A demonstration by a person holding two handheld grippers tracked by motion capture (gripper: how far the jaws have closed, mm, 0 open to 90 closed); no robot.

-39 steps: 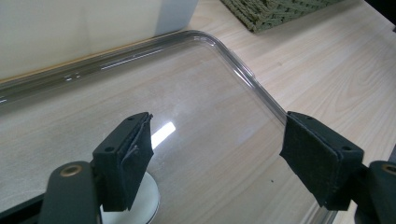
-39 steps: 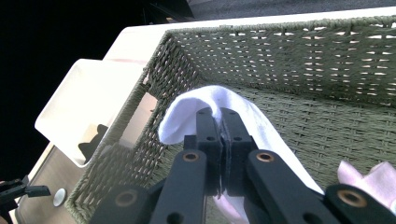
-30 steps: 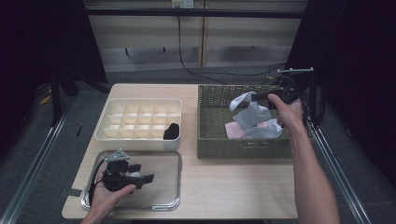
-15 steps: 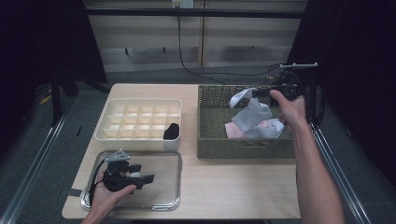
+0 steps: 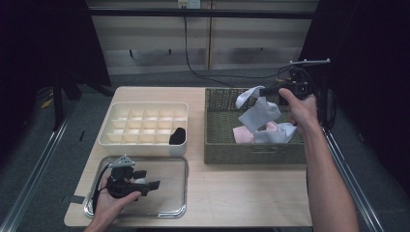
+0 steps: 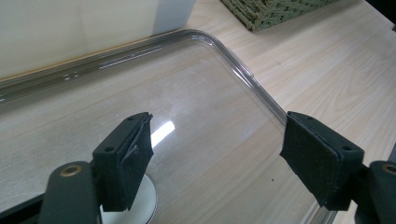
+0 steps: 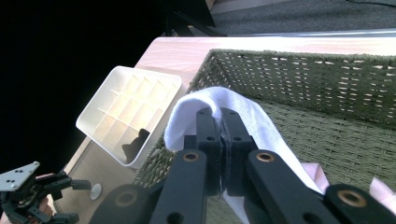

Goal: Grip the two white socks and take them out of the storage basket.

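Right claw (image 5: 263, 92) is clamped tight on a white cloth (image 5: 258, 112), dangling it above the wicker basket (image 5: 217, 140) at three o'clock on the worktop (image 5: 232, 188). Down at seven o'clock, the left claw (image 5: 152, 183) sits spread wide over the clear tray (image 5: 179, 193), gripping nothing.

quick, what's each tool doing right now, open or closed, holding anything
Left tool: open, holding nothing, over the clear tray.
Right tool: closed on the white cloth, held above the woven basket.
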